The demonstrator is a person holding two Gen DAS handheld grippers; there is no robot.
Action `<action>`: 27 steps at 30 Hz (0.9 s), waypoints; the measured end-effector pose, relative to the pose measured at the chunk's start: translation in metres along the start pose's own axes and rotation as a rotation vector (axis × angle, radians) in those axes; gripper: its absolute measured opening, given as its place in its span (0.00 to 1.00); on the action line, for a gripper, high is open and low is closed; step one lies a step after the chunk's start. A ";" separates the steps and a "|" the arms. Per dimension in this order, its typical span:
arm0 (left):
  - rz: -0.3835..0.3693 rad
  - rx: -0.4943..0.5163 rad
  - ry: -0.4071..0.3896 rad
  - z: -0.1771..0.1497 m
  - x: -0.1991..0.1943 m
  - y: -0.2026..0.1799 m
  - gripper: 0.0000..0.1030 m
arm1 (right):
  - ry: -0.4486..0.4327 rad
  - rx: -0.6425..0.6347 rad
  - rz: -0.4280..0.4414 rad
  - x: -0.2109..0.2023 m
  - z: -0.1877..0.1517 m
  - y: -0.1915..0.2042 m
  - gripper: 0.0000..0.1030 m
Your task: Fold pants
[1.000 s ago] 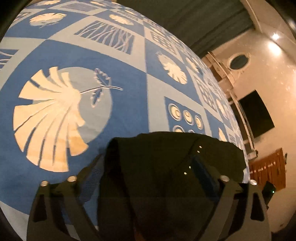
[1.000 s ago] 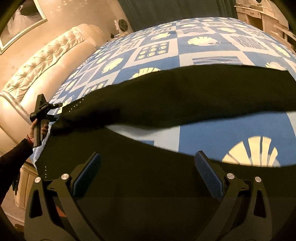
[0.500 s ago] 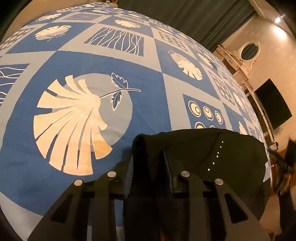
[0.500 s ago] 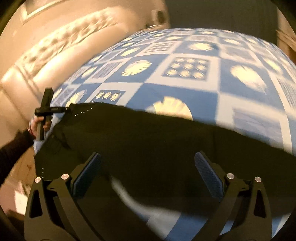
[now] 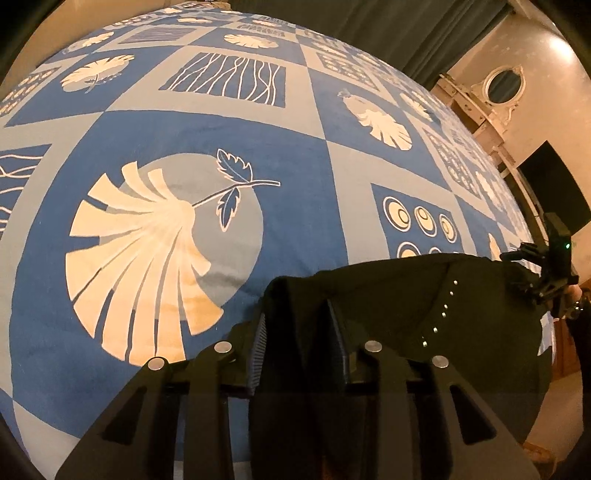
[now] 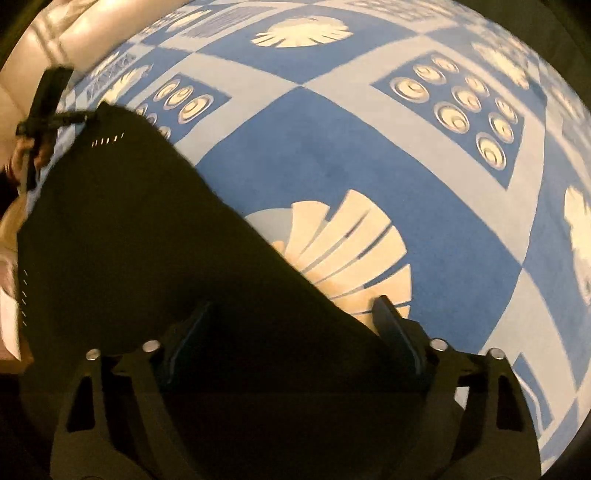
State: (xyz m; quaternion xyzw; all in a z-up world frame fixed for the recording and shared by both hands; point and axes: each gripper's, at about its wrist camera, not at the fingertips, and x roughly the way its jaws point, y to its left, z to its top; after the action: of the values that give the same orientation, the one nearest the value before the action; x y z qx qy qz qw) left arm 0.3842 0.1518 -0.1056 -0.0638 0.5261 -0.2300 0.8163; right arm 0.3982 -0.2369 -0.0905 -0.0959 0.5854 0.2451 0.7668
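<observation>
— Left claw (image 5: 297,336) first: what was it doing?
— Its two black fingers were pinched together on a raised fold of the black fabric pants (image 5: 424,306), at one end of the garment.

— And the biggest thing around?
— That was the bed, under a blue and pale grey patchwork bedspread (image 5: 177,133) printed with cream shell fans, leaf sprigs and ringed circles. Dark green curtains (image 5: 388,22) hung beyond its far side.

— Where did the pants lie?
— Spread flat on the bedspread near its edge, a long dark slab reaching from the left claw to the right claw (image 6: 291,328). A row of small white stitches (image 5: 439,314) ran across the cloth beside the left claw.

— The right claw, then?
— Spread wide, its fingers apart, with the pants' cloth lying between and beneath them; whether they touched the cloth I could not tell. From the left wrist view it showed small at the garment's far end (image 5: 543,269).
</observation>
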 end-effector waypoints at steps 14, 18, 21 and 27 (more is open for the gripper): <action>-0.043 -0.025 -0.053 0.001 -0.004 -0.003 0.13 | -0.139 -0.007 -0.066 -0.044 -0.025 0.022 0.09; -0.118 -0.073 -0.118 -0.002 -0.024 -0.001 0.12 | -0.261 -0.044 -0.156 -0.078 -0.044 0.049 0.08; -0.166 -0.082 -0.165 -0.004 -0.044 -0.009 0.10 | -0.327 -0.085 -0.227 -0.098 -0.060 0.076 0.08; -0.268 -0.056 -0.240 -0.025 -0.097 -0.036 0.10 | -0.444 -0.127 -0.343 -0.129 -0.117 0.135 0.08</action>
State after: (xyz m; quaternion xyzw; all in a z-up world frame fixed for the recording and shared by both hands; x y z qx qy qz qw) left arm 0.3177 0.1661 -0.0237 -0.1831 0.4181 -0.3126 0.8330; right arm 0.2079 -0.2055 0.0160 -0.1853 0.3619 0.1631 0.8989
